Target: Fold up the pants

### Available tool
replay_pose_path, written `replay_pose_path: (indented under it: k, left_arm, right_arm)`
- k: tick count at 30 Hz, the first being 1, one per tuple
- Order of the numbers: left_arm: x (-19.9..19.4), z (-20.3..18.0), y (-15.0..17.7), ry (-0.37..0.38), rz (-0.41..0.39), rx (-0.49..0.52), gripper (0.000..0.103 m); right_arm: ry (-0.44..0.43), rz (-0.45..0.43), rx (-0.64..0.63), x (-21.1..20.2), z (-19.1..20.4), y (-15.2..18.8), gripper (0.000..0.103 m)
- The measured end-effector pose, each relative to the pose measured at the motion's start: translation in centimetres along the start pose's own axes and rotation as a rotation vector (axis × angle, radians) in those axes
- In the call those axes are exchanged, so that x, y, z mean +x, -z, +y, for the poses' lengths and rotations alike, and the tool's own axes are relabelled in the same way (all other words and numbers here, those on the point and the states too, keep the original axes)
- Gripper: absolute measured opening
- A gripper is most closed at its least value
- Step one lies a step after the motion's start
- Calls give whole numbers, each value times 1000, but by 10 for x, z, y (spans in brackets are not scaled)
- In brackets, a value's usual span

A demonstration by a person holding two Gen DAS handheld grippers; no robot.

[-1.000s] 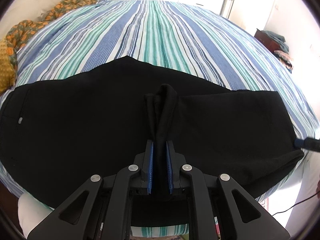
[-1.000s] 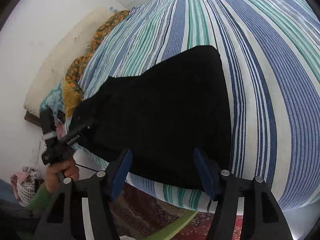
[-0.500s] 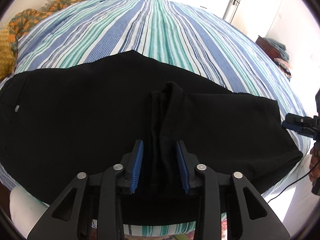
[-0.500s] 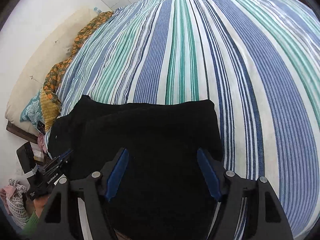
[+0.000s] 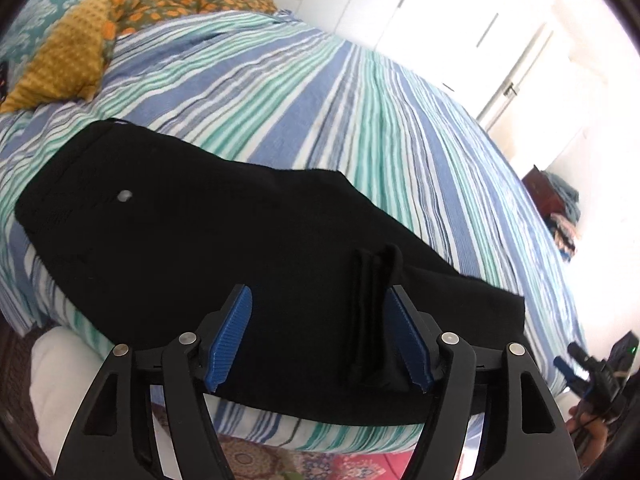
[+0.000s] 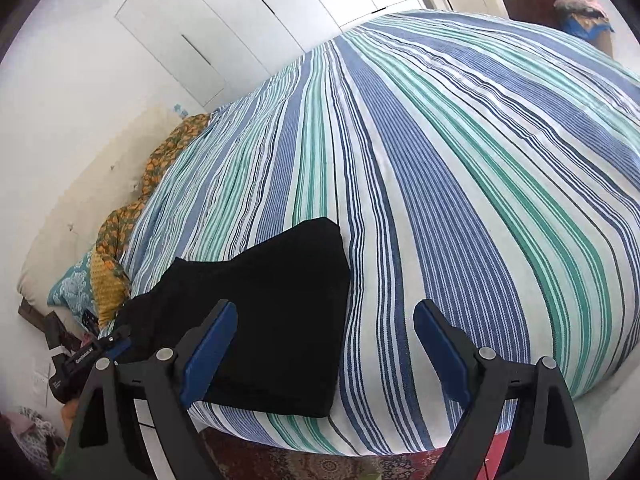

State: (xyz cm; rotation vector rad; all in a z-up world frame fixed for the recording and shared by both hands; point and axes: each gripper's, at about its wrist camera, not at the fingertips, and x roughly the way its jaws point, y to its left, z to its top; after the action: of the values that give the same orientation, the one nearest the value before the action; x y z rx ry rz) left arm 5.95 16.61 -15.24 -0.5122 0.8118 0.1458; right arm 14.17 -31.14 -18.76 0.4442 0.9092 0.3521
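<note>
Pants (image 5: 208,248): black cloth, matt, lying soft with a small pale glinting button.
Bedsheet (image 6: 460,168): woven cotton-like cloth, striped blue, green and white, showing a fine ribbed weave, matt.
Left gripper (image 5: 320,336): black plastic arms looking smooth and slightly glossy, silvery metal rivets, blue ridged rubbery pads (image 5: 230,340).
Right gripper (image 6: 324,352): same black plastic, metal rivets, blue pads.
Mustard cushion (image 5: 64,60), far left: textured, waffle-like cloth.
Wardrobe doors (image 6: 192,40): smooth white panels, appearing satin.
</note>
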Motion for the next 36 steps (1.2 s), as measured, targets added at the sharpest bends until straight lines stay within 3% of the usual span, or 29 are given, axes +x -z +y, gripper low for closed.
replay_pose_path:
  k: [3, 6, 9, 12, 20, 25, 33, 36]
  left_arm:
    - [-23, 51, -17, -12, -49, -157, 72]
    - [-42, 118, -25, -8, -121, -405, 72]
    - [-52, 193, -14, 38, -183, -724, 69]
    - [-48, 235, -2, 77, -208, -873, 64]
    - [-14, 254, -7, 79, -182, -870, 54]
    - [0, 267, -3, 104, -195, -904, 54]
    - [11, 264, -14, 114, -190, -800, 47]
    - [19, 272, -10, 140, -181, -809, 46]
  right_arm:
    - [-10, 19, -4, 7, 2, 0, 90]
    - [-29, 46, -20, 13, 6, 3, 90]
    - [-48, 63, -39, 16, 10, 6, 90]
    - [-52, 73, -45, 19, 12, 8, 90]
    - [-50, 97, -37, 25, 8, 10, 90]
    - [-53, 100, -36, 24, 7, 11, 90]
    - [-42, 112, -47, 28, 8, 10, 90]
    - [-40, 115, -54, 29, 10, 10, 90]
